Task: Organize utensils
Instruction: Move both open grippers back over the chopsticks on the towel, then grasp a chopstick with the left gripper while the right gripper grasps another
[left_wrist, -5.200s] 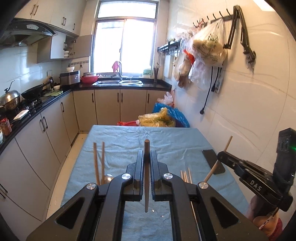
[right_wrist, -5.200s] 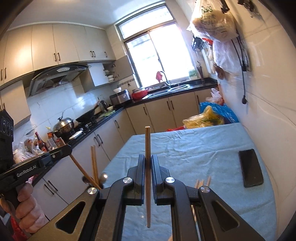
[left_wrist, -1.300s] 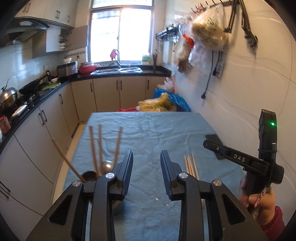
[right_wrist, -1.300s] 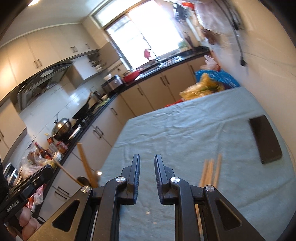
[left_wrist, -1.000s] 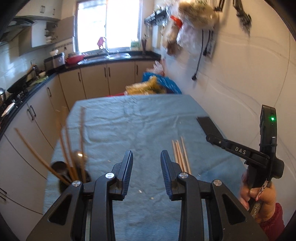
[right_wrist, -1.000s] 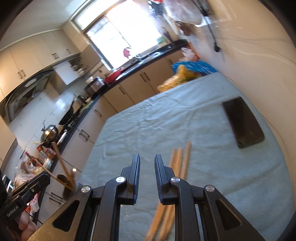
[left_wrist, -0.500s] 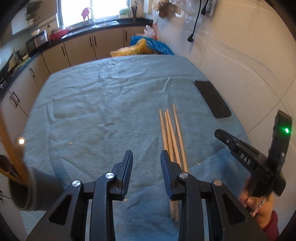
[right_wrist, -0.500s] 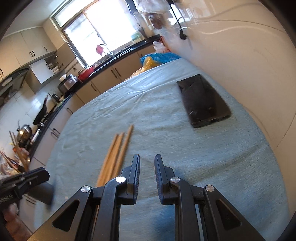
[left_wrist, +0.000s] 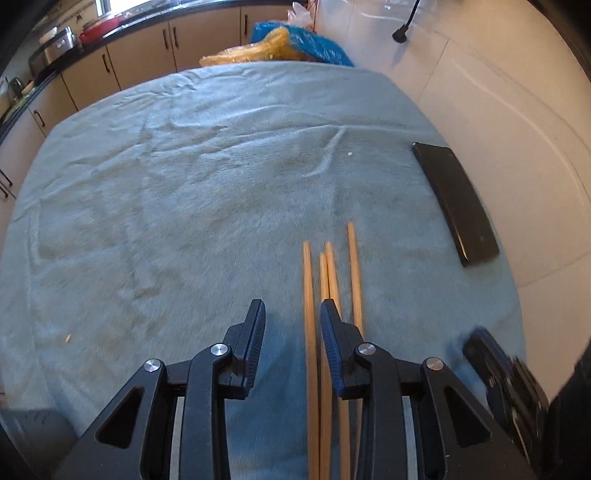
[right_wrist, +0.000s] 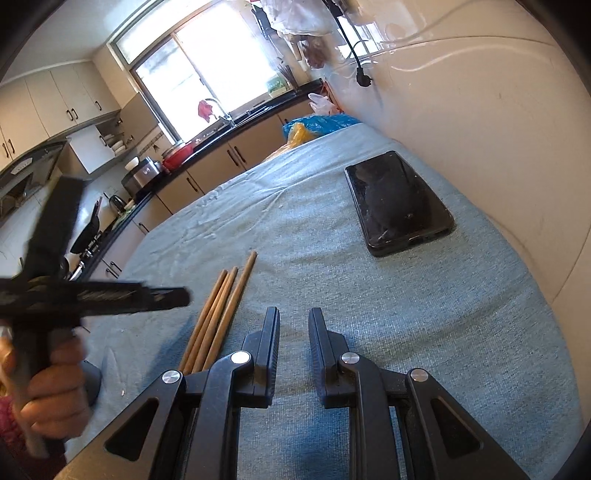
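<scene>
Right now the left gripper (left_wrist: 291, 325) is hanging low over the teal cloth (left_wrist: 166, 192) with its jaws spread wide and nothing between them. Its camera is looking down along the chopsticks (left_wrist: 330, 280), which are lying flat on the cloth, running lengthwise away from the fingers. The leftmost stick is passing through the gap, close against the inner face of the right-hand finger, while the other three are lying under or just outside that finger. Judging by this, the gripper is lining itself up along the sticks so that a closing squeeze could catch one across its width.

Meanwhile the right gripper (right_wrist: 293, 332) is also empty, its jaws parted moderately, hovering over bare cloth. From its view the chopsticks (right_wrist: 218, 314) are lying just to the left of its left finger, and the left gripper (right_wrist: 170, 297) is reaching across above them, blurred with motion. Probably it is holding off to one side to leave its partner room.

All four sticks are plain, pale, slender wood, bunched nearly parallel, with the far ends slightly fanned and uneven. Lying tight together on soft fabric, they are likely awkward to separate singly. A dark phone (right_wrist: 397, 203) is lying ahead and to the right of the right gripper, near the wall, apart from the sticks.
</scene>
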